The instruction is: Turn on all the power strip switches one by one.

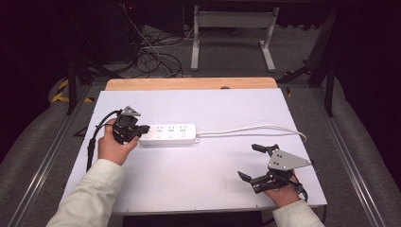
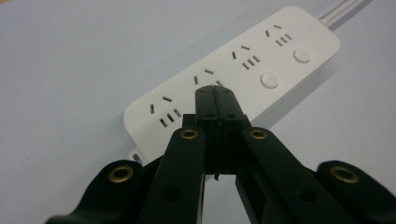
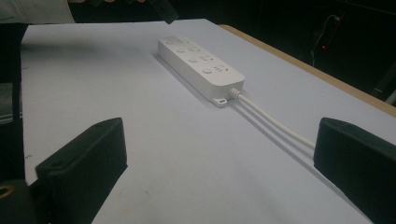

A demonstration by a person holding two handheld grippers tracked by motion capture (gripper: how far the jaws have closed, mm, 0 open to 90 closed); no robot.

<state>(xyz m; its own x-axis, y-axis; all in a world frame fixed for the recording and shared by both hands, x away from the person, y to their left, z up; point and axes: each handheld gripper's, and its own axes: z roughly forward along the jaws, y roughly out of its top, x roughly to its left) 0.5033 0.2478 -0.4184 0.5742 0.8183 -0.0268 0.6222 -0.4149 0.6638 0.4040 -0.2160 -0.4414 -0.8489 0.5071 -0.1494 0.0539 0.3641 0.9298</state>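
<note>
One white power strip (image 1: 168, 134) lay flat near the middle of the desk (image 1: 189, 189), its long body running across the high view and its white cord (image 1: 255, 129) trailing off toward the far right edge. It looked like a rigid plastic block, light enough to slide on the smooth surface, with rounded, fairly slippery sides; a firm hold would probably be across its narrow width near one end, while the cord was limp and would only drag behind. The buttons beside the sockets seemed made for a fingertip push, so the strip might skid unless it was pressed straight down. The left gripper (image 2: 215, 93) was clenched, its two jaws pressed together with nothing between them, and its tip stood over the left end of the strip, close above the sockets; whether it touched the plastic could not be told. The right gripper (image 1: 254, 163) rested well apart near the front right of the desk, its jaws spread wide and empty.
</note>
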